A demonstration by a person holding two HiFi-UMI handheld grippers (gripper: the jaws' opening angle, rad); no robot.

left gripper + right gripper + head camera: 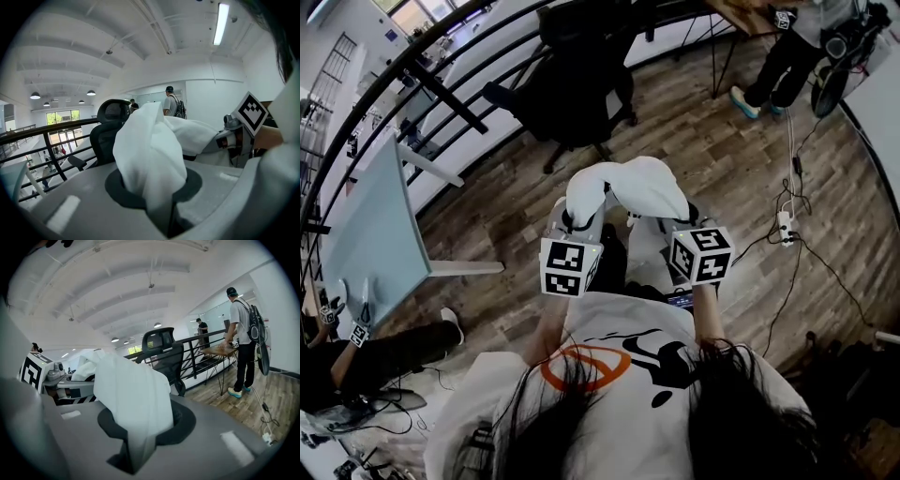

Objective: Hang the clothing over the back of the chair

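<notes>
- The left gripper (157, 208) and right gripper (136, 446) each have their fingers shut on a bunch of the white garment (630, 186), held up between them, near the person.
- Risk: both grips pinch bunched folds, so the cloth may land crumpled and slide off the chair (581, 89).
- The chair stands farther off, by the railing (412, 103), across open floor. Cables (787, 230) lie to the right and a tabletop (370, 234) stands to the left.

Bright, even indoor light. Ceiling tube light (221, 23) glares upper right of left gripper view; windows (61, 117) blown out; clothing (150, 154) near clipping. Fisheye, black corners, soft foreground.
</notes>
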